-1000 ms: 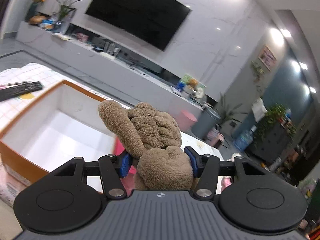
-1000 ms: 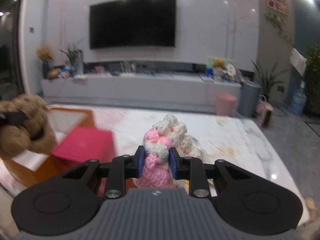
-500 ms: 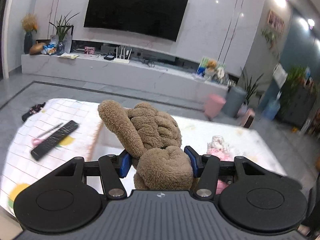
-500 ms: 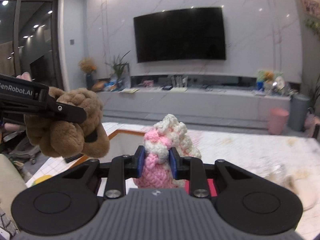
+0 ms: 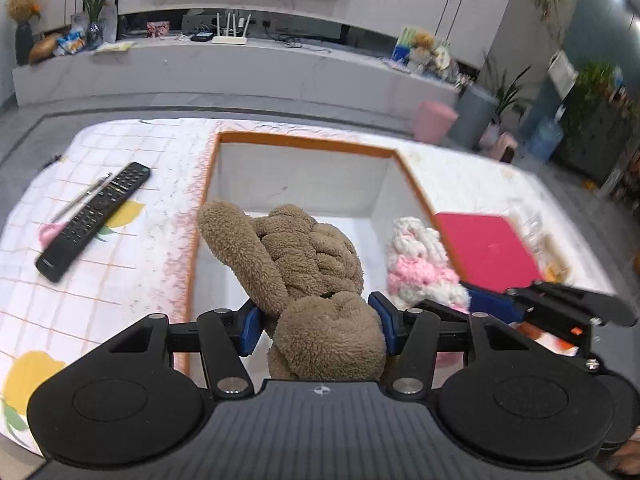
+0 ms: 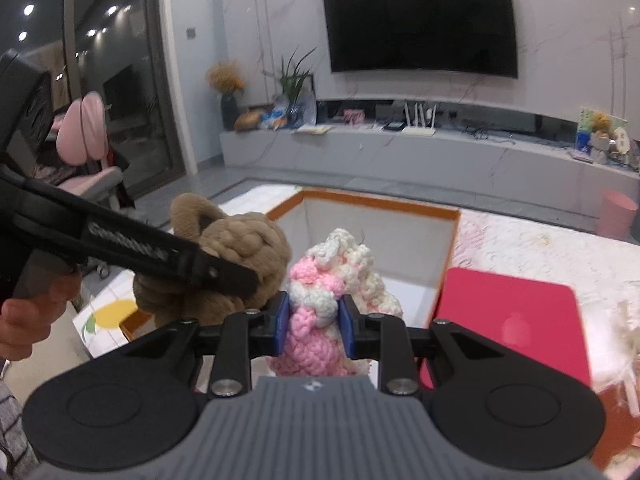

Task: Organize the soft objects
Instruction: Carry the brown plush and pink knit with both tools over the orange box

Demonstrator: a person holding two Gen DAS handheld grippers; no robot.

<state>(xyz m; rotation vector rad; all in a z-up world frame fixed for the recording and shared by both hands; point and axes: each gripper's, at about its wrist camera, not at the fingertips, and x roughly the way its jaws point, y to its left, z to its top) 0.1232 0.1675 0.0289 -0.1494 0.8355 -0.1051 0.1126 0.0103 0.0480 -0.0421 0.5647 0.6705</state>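
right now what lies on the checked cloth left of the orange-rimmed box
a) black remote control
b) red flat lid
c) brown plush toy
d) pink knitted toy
a: the black remote control lies on the checked cloth left of the orange-rimmed box.

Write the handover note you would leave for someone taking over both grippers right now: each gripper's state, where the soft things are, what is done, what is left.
Left gripper: shut on the brown plush toy, held over the open orange-rimmed box.
Right gripper: shut on the pink-and-white crocheted toy, also over the box, beside the plush.
Done: both toys picked up and brought to the box.
Left: lower and release both inside. The box floor that shows is bare.
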